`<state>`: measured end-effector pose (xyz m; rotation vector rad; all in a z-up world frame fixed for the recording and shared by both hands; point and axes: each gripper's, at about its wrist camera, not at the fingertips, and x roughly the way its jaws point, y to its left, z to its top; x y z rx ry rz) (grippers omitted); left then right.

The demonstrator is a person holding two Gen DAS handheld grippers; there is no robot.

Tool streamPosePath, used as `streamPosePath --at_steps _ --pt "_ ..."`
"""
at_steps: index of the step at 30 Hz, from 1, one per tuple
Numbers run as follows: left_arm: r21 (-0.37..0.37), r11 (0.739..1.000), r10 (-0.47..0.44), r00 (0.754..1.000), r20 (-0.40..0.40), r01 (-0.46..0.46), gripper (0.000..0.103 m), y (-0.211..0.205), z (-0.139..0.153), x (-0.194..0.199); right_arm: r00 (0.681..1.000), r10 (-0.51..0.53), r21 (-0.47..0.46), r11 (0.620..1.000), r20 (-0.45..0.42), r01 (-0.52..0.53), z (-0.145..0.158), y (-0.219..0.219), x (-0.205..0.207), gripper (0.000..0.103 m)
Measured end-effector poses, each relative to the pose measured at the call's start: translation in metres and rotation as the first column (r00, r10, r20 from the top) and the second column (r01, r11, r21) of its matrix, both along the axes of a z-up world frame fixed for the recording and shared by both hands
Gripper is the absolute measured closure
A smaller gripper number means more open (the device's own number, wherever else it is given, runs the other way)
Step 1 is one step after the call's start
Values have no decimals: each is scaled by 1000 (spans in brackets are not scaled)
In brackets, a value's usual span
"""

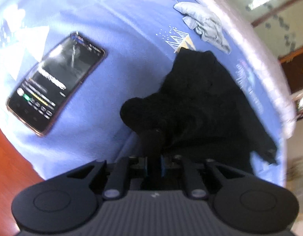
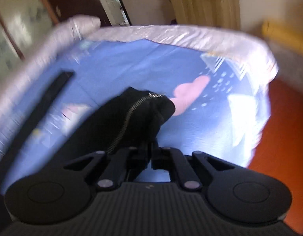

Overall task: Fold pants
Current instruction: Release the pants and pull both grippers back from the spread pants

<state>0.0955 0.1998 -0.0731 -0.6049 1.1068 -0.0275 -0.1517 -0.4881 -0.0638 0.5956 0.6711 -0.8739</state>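
We are clamping both the left tool (image 1: 153, 143) and right tool (image 2: 151, 147) on the black zippered fabric pants (image 1: 200, 102), lying on the blue printed bedsheet (image 1: 112, 29) beside a black smartphone (image 1: 55, 82), above an orange floor (image 2: 279, 167).

Black pants (image 1: 200, 102) bunch over the left gripper (image 1: 153, 147), hiding its fingertips. Phone (image 1: 55, 82) screen text ahead-left is too blurred to read. In the right wrist view, motion blur smears the bedsheet (image 2: 131, 64) print.
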Motion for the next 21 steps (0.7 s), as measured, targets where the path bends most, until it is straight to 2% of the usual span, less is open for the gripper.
streamPosePath --at_steps 2,3,5,6,9,14,21 --pt "94 995 -17 1000 -5 17 79 -9 4 -3 997 -6 2 1000 -80 7 -12 -1 3 97" --pt "122 992 -29 1000 5 28 75 -11 7 -6 997 -11 -10 1000 -82 11 -11 2 2 96" --pt "158 987 -43 998 41 36 74 -14 17 -16 993 -11 -60 998 -115 4 -1 13 2 85" --pt "182 983 -49 997 66 36 73 -14 23 -22 992 -4 -94 996 -126 -8 5 22 1 84" --pt "243 970 -62 991 120 31 70 -14 39 -39 992 63 -142 987 -110 -79 16 46 -2 75" --pt "285 956 -117 980 163 66 70 -29 50 -56 981 164 -173 968 -104 -181 26 81 -2 74" --pt "365 915 -261 943 208 173 70 -73 56 -84 951 294 -177 935 -94 -306 36 130 3 72"
